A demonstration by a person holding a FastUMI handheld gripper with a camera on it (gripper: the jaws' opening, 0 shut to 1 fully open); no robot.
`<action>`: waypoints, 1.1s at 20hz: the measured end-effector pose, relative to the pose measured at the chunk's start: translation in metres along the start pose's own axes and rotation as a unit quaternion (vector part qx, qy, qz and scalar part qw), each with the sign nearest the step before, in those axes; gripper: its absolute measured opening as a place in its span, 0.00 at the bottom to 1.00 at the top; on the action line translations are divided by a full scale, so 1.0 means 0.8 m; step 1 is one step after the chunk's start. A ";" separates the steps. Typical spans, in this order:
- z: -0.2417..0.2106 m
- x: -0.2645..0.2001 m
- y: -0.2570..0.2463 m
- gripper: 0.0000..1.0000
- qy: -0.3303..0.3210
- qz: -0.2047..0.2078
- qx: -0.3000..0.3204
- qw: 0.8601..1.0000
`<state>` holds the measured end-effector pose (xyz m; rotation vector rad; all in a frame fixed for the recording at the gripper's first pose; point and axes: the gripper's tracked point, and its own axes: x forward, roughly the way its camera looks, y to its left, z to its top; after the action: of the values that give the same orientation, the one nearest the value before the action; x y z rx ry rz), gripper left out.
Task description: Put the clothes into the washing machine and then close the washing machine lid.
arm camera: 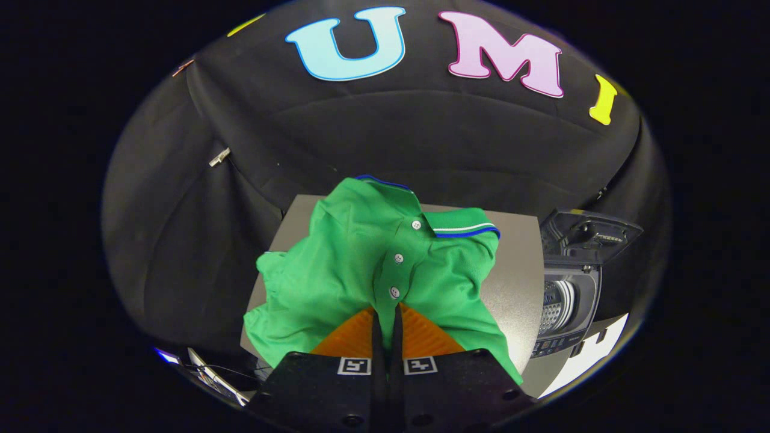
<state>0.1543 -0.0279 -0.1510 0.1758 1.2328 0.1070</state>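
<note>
The green polo shirt (367, 264) is pinched at its placket between the closed gripper (387, 313) fingers, above the grey table (517, 264). Trailing fabric may be snagged on the washing machine (568, 294) rim, beside the table.

A grey table (517, 252) carries a rumpled green polo shirt (337, 270) spread across it

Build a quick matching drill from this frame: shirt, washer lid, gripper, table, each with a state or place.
Things:
1. green polo shirt
2. washing machine lid
3. gripper
4. table

States:
A. raised open, drum visible below it
B. fingers pinched on fabric by the button placket
C. crumpled on the table, collar away from the gripper
D. grey top, washing machine at its side

Pairs: 1-C, 2-A, 3-B, 4-D
</note>
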 end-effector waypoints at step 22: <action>0.053 -0.073 -0.178 0.05 -0.063 0.155 -0.035 0.985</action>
<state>0.1733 -0.1813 -0.1107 0.3080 1.0671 0.4025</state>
